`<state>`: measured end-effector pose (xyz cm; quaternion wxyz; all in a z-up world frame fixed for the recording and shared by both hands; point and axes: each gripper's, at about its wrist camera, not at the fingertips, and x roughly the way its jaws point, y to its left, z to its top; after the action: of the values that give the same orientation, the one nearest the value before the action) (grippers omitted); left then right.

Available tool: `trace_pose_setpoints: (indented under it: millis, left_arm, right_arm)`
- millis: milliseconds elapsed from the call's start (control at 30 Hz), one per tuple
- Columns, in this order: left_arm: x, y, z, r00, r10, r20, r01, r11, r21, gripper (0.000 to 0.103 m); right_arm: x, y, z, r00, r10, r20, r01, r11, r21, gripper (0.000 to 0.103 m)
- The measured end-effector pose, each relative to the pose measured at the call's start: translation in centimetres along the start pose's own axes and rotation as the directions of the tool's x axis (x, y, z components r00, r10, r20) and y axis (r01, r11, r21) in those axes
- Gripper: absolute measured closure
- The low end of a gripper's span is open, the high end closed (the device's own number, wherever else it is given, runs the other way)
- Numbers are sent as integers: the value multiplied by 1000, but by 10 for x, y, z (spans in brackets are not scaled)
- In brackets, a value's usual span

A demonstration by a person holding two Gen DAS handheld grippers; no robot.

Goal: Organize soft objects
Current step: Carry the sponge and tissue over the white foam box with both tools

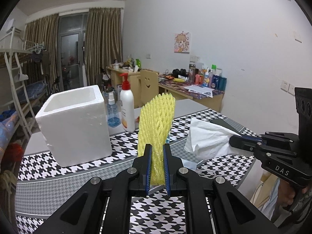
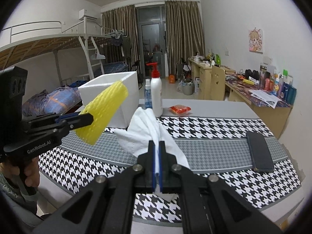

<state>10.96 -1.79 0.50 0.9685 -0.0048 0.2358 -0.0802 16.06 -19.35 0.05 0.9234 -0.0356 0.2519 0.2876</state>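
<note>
**Both soft items lifted over the houndstooth table**

Houndstooth-patterned black-and-white cloth [image 2: 214, 128] covers the table in a dormitory room. Nearest, the left gripper [image 1: 157, 152] is clenched on the lower end of a yellow foam mesh fruit sleeve [image 1: 156, 120], held above the cloth. To its right, the right gripper [image 2: 156, 152] pinches a crumpled white tissue [image 2: 148, 132], also raised. Both look featherlight, limp and crushable; gripping near one end seems enough. Farther left stands an open white styrofoam box [image 1: 76, 124], probably their destination.

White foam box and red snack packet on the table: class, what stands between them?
In the right wrist view, a blue spray bottle and a white pump bottle stand between the foam box and the red packet.
</note>
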Motion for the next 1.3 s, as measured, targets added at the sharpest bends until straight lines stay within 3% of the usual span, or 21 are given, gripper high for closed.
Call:
trace_pose_setpoints:
  millis: [1300]
  left_arm:
    - [-3, 31, 22, 992, 112, 49, -111, 993, -32, 91]
  right_arm:
    - [23, 20, 37, 996, 40, 79, -39, 999, -8, 98]
